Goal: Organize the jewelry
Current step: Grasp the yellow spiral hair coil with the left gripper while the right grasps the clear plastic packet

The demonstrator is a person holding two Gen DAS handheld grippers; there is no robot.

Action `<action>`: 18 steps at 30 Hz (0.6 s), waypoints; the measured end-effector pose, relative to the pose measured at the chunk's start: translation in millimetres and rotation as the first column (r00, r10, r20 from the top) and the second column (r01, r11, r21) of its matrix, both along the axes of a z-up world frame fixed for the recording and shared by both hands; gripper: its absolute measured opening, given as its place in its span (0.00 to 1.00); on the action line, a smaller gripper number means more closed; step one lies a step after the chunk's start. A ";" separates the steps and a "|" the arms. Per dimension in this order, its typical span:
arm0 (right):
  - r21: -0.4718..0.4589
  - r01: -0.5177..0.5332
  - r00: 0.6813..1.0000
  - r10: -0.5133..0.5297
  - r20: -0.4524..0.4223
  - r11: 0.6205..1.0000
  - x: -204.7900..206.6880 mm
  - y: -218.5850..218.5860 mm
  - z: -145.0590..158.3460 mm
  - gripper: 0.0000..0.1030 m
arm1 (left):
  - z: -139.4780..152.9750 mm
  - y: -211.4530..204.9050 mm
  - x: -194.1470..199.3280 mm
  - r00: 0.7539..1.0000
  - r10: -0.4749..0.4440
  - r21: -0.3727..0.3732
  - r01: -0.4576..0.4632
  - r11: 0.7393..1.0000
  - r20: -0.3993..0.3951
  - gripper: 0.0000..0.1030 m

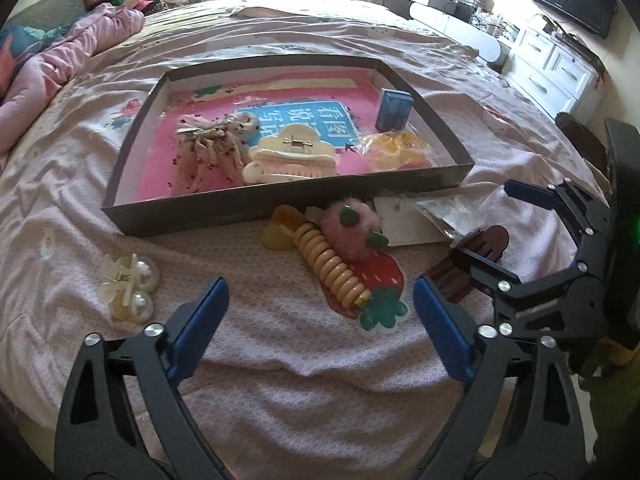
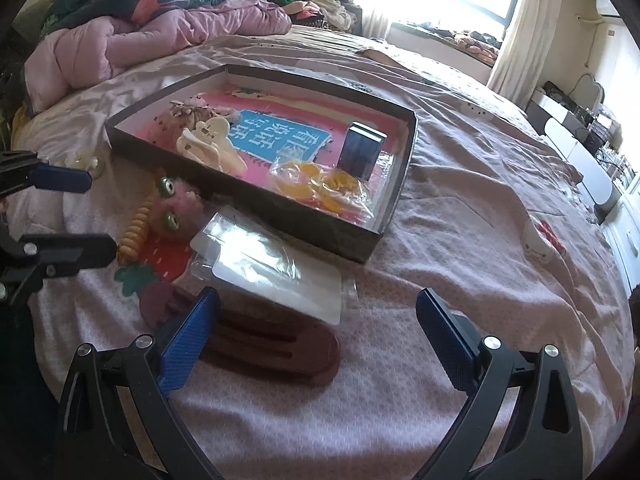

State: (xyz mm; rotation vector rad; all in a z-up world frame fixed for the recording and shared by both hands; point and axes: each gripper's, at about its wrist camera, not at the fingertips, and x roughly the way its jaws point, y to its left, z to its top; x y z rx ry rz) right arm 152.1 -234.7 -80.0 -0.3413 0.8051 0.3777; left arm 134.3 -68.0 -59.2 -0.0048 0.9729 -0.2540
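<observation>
Beaded hair tie (image 1: 332, 266) ahead between wide-spread left gripper (image 1: 320, 312), right gripper (image 2: 316, 320) wide over brown clip (image 2: 276, 350)

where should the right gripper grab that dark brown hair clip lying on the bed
Take the dark brown hair clip across its narrow width, near the rounded end, coming down from above. It lies flat on the bedspread with its long axis running roughly left to right in the right wrist view, so pads closing across the short sides should seat best. The right gripper is open just above it.
</observation>
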 end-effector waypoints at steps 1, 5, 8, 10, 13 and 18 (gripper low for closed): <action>0.001 -0.001 1.000 0.001 -0.002 1.000 2.0 0.5 -1.1 0.93 | -1.8 -0.6 1.4 1.000 -0.003 -0.004 0.003 1.000 -0.007 0.76; 0.022 -0.003 1.000 0.003 -0.012 1.000 10.6 1.3 -4.1 0.92 | -9.2 -0.4 8.8 0.999 0.001 -0.031 -0.003 1.000 -0.040 0.67; 0.045 -0.003 1.000 0.003 -0.010 0.999 12.9 0.6 -3.1 0.90 | -14.4 1.8 13.5 0.998 0.008 -0.051 -0.011 0.999 -0.061 0.61; 0.070 -0.006 1.000 0.007 -0.020 0.998 15.3 -1.4 -2.7 0.81 | -17.3 1.3 15.4 0.997 0.008 -0.054 -0.012 0.998 -0.073 0.55; 0.093 -0.004 0.999 0.007 -0.031 0.996 17.3 -2.7 -3.4 0.69 | -20.4 -1.4 18.2 0.997 0.005 -0.048 -0.009 0.999 -0.083 0.55; 0.147 -0.023 0.999 0.029 -0.037 0.989 15.9 -5.8 -1.9 0.49 | -23.4 -8.7 21.9 0.996 -0.005 -0.012 0.004 1.000 -0.085 0.49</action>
